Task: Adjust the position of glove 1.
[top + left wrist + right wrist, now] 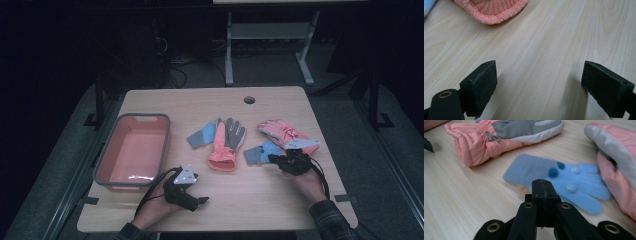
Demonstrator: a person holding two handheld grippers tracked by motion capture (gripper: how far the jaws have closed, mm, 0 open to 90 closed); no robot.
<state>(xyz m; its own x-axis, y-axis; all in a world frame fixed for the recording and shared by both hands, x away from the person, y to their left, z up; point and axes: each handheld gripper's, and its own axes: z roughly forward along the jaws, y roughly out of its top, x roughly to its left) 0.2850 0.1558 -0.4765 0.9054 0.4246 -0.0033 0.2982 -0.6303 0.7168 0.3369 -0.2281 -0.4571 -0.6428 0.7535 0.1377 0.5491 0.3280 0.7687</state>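
Observation:
Several gloves lie mid-table. A blue knit glove (201, 135) lies beside a pink and grey ski glove (225, 150). To the right, a second blue glove (260, 152) lies next to a second pink glove (282, 132). My right gripper (272, 158) sits at the near edge of that second blue glove (574, 182). Its jaws (542, 186) are shut together and I see nothing between them. My left gripper (202, 201) rests low near the front edge, open (539, 75) over bare wood. The ski glove's pink cuff (496, 10) lies ahead of it.
A pink tub with a grey rim (131, 117) stands at the table's left side, with nothing inside that I can see. A cable hole (249, 99) sits near the far edge. Bare wood runs along the table's front (250, 200), between the two hands.

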